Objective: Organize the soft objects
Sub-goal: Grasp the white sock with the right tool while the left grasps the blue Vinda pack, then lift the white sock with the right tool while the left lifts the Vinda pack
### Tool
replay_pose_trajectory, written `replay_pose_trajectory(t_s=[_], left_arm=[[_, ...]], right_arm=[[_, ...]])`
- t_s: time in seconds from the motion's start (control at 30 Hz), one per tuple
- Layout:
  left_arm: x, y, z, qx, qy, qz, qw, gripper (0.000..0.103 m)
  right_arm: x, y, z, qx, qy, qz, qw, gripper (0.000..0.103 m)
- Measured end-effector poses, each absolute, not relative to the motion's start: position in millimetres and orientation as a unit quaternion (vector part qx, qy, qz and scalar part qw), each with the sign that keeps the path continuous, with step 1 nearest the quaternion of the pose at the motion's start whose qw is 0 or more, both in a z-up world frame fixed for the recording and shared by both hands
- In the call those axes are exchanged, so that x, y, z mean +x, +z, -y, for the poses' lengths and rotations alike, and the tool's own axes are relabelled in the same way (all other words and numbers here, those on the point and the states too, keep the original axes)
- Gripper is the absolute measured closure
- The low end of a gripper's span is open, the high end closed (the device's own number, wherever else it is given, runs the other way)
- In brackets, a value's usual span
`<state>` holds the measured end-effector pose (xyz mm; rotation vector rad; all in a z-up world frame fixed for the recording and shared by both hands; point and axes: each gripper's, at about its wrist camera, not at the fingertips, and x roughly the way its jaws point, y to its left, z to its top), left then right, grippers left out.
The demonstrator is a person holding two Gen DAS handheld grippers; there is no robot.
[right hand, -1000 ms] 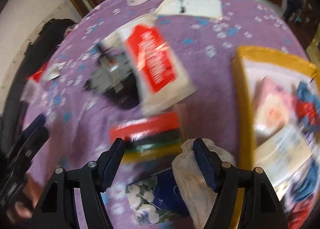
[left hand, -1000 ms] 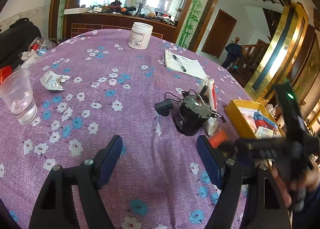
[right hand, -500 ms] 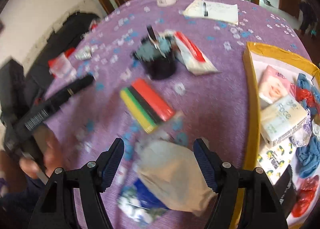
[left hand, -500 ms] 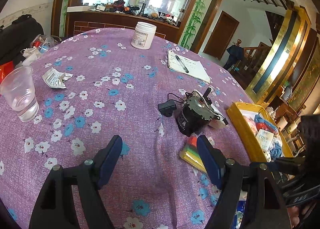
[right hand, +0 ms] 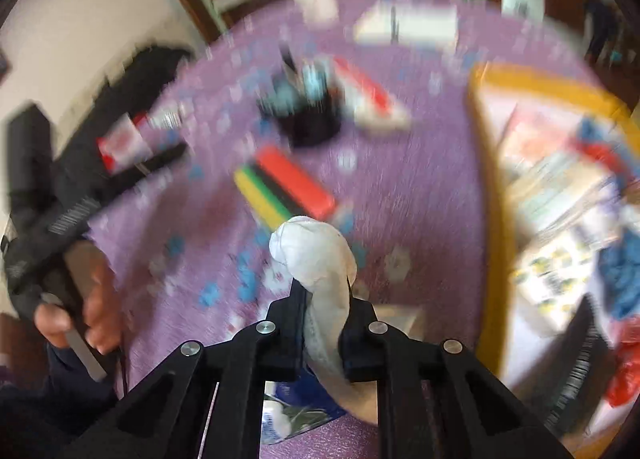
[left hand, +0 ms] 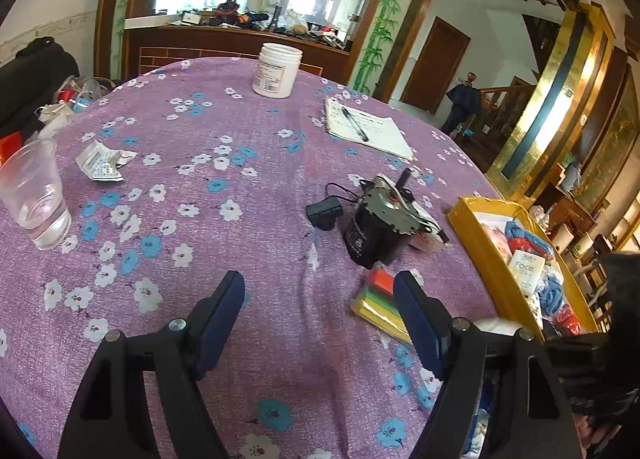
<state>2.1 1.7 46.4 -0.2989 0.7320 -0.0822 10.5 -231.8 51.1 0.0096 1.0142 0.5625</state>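
My right gripper is shut on a soft white cloth bundle, held above the purple flowered tablecloth. A blue packet lies under it. The yellow tray with soft items stands to its right; it also shows in the left wrist view, holding tissue packs and blue and red cloths. My left gripper is open and empty over the tablecloth. A striped red, green and yellow sponge pack lies by its right finger; it also shows in the right wrist view.
A black motor with a cable and plug stands mid-table. A plastic cup of water is at the left, crumpled paper behind it. A white jar and a notepad with pen stand farther back.
My right gripper has closed on the white cloth bundle and lifted it. The left gripper has stayed open and barely moved.
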Motion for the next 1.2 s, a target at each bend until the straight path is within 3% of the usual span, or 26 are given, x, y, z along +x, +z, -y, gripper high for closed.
replay_pose_trajectory(t_s=[0.13, 0.27, 0.4, 0.57, 0.73, 0.77, 0.83, 0.9, 1.2], left_arm=[[-2.0, 50.6, 15.9, -0.117, -0.07, -0.362, 0.922, 0.027], [-24.2, 58.5, 53.5, -0.068, -0.15, -0.383, 0.909, 0.024], [-53.6, 53.8, 100.9, -0.017, -0.237, -0.411, 0.88, 0.011], [-74.1, 40.2, 143.7, 0.063, -0.243, -0.42, 0.872, 0.01], [-56.0, 26.2, 155.0, 0.065, -0.216, -0.444, 0.867, 0.011], [-52.1, 23.7, 156.8, 0.065, -0.212, -0.448, 0.866, 0.012], [-48.4, 19.7, 160.8, 0.074, -0.2, -0.452, 0.866, 0.025], [-47.3, 13.6, 167.0, 0.083, -0.197, -0.458, 0.863, 0.05], [-67.3, 17.4, 180.2, 0.138, -0.159, -0.411, 0.887, 0.051]], right_arm=[[-26.5, 84.2, 252.8, 0.021, 0.25, -0.396, 0.883, 0.088], [-44.4, 97.1, 266.1, 0.029, 0.24, -0.362, 0.9, 0.088], [-50.2, 96.3, 286.7, 0.062, 0.236, -0.354, 0.903, 0.088], [-51.7, 89.5, 299.0, 0.088, 0.241, -0.357, 0.898, 0.088], [-56.9, 88.5, 300.3, 0.091, 0.252, -0.351, 0.897, 0.088], [-57.6, 87.9, 300.8, 0.091, 0.252, -0.351, 0.897, 0.088], [-58.0, 86.3, 303.1, 0.095, 0.251, -0.35, 0.897, 0.088], [-57.5, 84.9, 305.8, 0.099, 0.25, -0.351, 0.897, 0.088], [-56.9, 84.9, 305.6, 0.101, 0.248, -0.35, 0.898, 0.088]])
